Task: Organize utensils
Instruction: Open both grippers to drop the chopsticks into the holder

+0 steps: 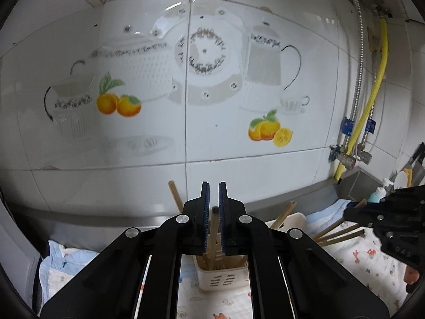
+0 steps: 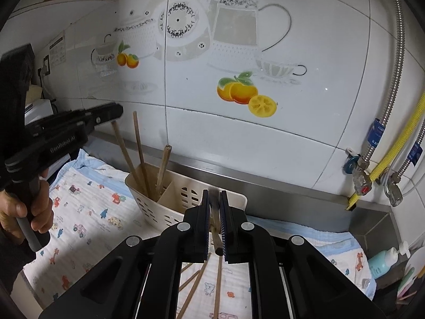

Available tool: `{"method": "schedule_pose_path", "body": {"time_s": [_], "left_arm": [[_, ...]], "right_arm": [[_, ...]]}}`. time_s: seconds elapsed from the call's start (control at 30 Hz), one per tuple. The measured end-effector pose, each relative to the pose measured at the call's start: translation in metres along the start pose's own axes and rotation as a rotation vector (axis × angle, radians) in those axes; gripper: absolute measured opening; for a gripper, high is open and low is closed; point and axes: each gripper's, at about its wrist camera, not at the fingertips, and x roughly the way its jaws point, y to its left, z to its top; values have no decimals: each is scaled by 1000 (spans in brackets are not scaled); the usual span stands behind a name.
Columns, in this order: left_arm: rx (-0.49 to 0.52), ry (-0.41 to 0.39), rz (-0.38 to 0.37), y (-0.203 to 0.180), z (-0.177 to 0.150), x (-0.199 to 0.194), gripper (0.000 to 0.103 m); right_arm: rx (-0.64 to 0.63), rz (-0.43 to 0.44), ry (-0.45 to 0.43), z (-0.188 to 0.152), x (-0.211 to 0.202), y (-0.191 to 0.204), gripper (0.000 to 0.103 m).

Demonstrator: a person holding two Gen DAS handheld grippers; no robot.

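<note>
Both grippers pinch a chopstick: my left gripper over the caddy, my right gripper at its four o'clock. They look light, stiff, slippery; I'd grip mid-shaft.

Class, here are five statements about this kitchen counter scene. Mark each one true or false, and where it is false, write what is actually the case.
1. The right gripper is shut on a chopstick. True.
2. The utensil holder is made of dark metal. False: it is cream plastic with slots.
3. Several chopsticks already stand in the utensil holder. True.
4. The cloth under the holder is plain black. False: it is white with small cartoon prints and a blue border.
5. The left gripper stands wide open with nothing between its fingers. False: it is shut on a chopstick above the holder.
</note>
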Motion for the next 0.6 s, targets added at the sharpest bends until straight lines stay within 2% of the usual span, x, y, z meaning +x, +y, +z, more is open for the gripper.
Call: {"method": "schedule_pose_path", "body": {"time_s": [0.1, 0.3, 0.43, 0.6], "left_arm": [[-15, 4, -7, 4, -2, -3, 7], [-30, -10, -12, 6, -4, -27, 9], [-42, -13, -20, 8, -11, -52, 9], [-40, 21, -37, 5, -40, -80, 9]], "right_arm": [[8, -5, -28, 0, -12, -2, 16], [20, -17, -83, -6, -44, -1, 23], [34, -4, -110, -28, -69, 5, 23], [60, 18, -99, -70, -85, 14, 23]]}}
